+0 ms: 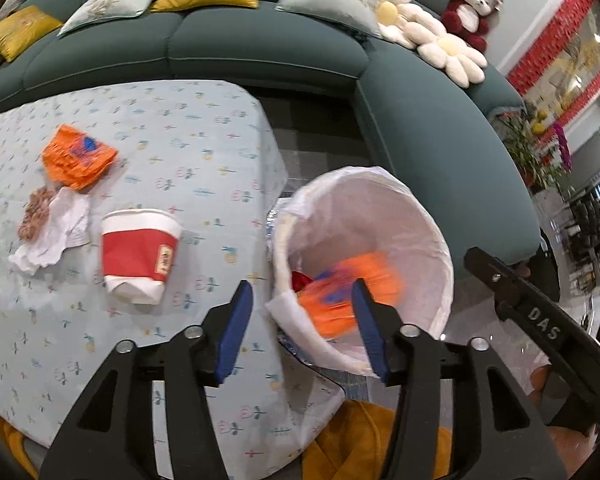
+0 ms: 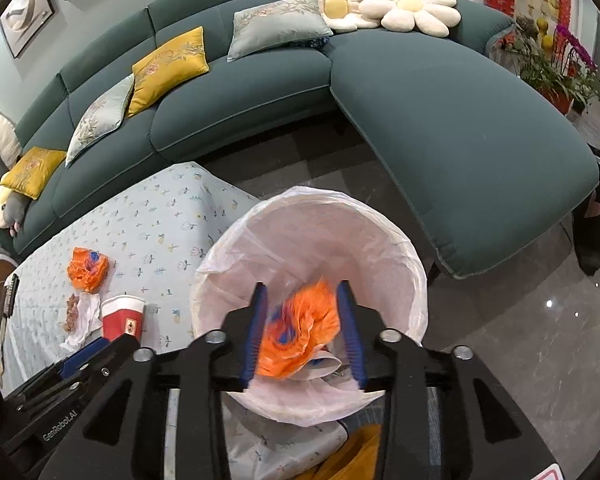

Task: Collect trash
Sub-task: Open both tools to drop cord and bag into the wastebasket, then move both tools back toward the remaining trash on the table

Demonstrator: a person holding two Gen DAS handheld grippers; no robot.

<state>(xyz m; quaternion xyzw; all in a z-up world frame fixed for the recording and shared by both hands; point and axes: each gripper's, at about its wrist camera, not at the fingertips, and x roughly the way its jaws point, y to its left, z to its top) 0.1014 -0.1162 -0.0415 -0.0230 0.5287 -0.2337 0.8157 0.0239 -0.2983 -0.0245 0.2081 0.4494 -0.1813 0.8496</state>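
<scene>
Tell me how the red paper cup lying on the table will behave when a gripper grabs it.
The red paper cup lies on its side on the table, so a nudge may roll it. Thin paper walls probably crush under a hard pinch. It looks empty, likely very light.

left gripper: jaws apart, blue pads bare, nothing between them, over the table edge beside the bin
bin: white-lined, just off the table corner
falling wrapper: orange, blurred, inside the bin mouth
table: pale floral cloth
cup: red and white, on the cloth
wrapper: orange, crumpled, beyond the cup
tissue: white, left of the cup
right gripper: black arm at right edge, tips hidden
</scene>
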